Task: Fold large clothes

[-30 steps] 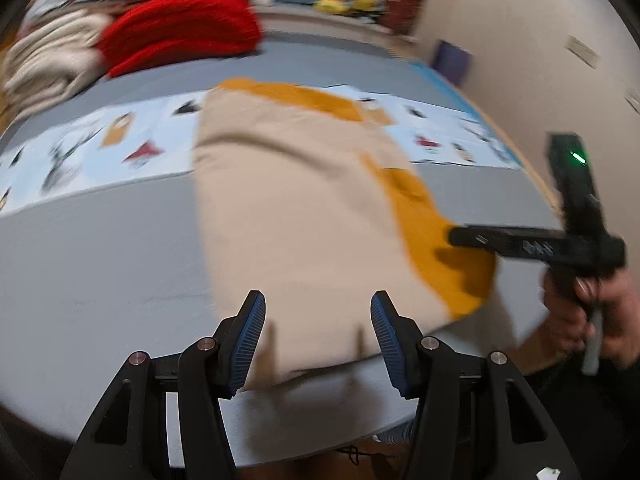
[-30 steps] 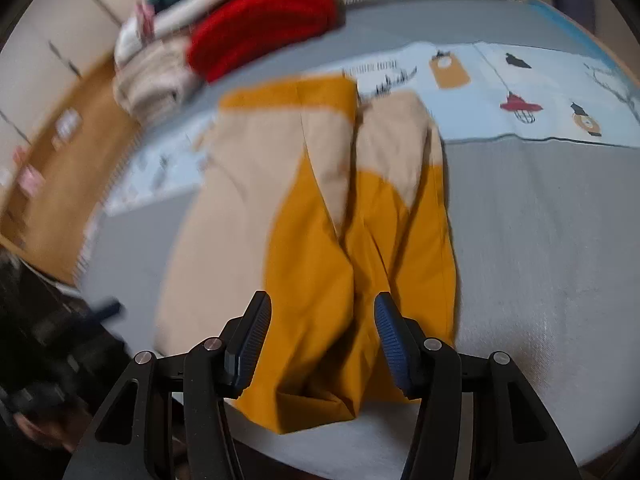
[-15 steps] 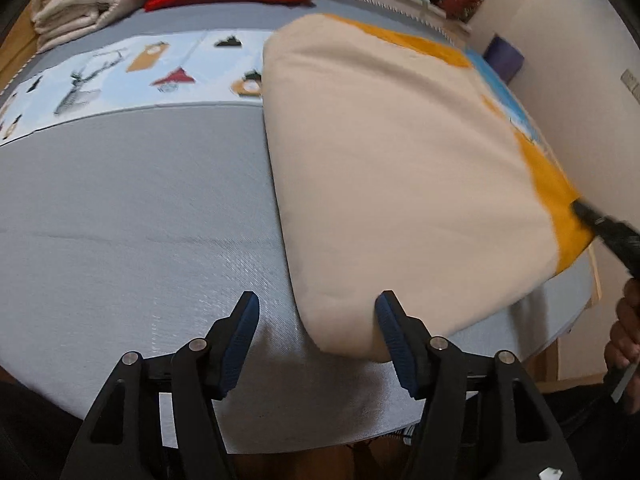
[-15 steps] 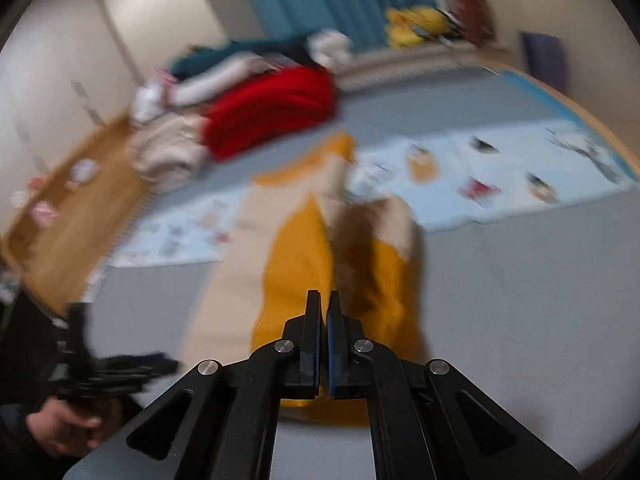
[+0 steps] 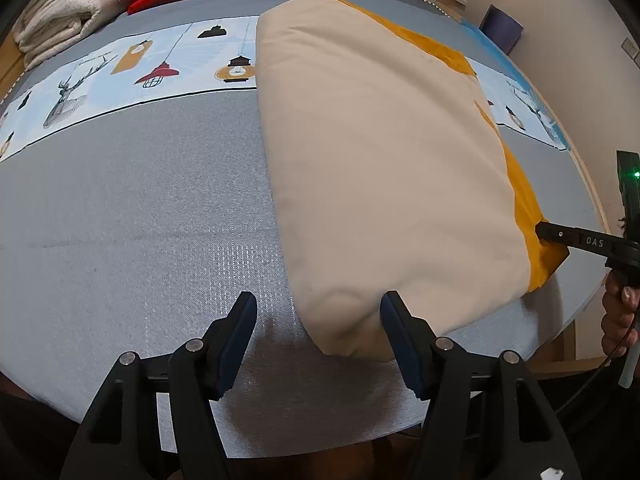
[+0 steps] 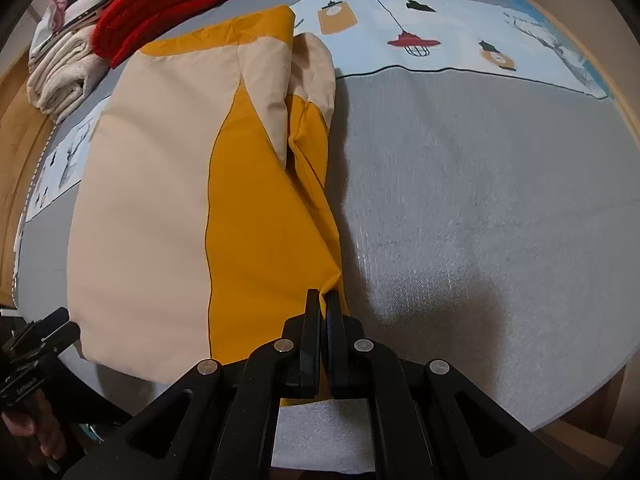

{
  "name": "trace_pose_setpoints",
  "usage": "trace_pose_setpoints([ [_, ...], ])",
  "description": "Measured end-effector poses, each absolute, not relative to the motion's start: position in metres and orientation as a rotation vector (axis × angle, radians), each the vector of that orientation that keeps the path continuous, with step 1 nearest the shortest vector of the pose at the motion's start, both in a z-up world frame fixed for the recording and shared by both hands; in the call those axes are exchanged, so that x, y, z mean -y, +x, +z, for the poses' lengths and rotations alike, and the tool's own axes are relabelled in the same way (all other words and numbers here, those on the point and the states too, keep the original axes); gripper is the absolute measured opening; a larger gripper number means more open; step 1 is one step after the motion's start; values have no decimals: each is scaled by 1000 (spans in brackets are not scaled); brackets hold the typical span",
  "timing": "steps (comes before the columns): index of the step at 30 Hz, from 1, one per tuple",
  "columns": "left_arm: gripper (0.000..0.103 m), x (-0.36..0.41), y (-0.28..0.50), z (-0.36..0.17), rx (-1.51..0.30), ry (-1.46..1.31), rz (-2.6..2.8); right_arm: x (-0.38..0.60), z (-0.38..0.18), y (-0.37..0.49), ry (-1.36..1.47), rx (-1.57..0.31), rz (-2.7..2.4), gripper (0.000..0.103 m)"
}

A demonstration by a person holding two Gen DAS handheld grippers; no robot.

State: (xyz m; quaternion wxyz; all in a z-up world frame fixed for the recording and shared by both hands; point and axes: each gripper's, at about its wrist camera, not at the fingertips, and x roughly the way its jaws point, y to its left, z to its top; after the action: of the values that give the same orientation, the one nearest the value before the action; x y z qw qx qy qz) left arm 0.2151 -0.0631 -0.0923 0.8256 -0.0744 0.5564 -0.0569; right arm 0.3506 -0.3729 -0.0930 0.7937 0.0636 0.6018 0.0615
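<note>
Down on the grey worktop (image 5: 140, 220) lies a beige-and-mustard garment (image 5: 384, 152), folded lengthwise. Its near beige corner sits between the jaws of the left gripper (image 5: 318, 312), which stand wide, have just been opening and do not press it. Closed tight, the right gripper (image 6: 323, 304) pinches the mustard corner; its arm reads "DAS" in the left view. A red knit (image 6: 160, 4) and cream towels (image 5: 60, 20) lie beyond.
</note>
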Motion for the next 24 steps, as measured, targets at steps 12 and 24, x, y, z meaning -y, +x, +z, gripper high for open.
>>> trace_pose_setpoints([
  [12,71,61,218,-113,-1240,-152,-157,366,-117,352,107,-1421,158,38],
  [24,67,-5,306,-86,-1184,-489,-284,376,-102,377,234,-1336,161,51],
])
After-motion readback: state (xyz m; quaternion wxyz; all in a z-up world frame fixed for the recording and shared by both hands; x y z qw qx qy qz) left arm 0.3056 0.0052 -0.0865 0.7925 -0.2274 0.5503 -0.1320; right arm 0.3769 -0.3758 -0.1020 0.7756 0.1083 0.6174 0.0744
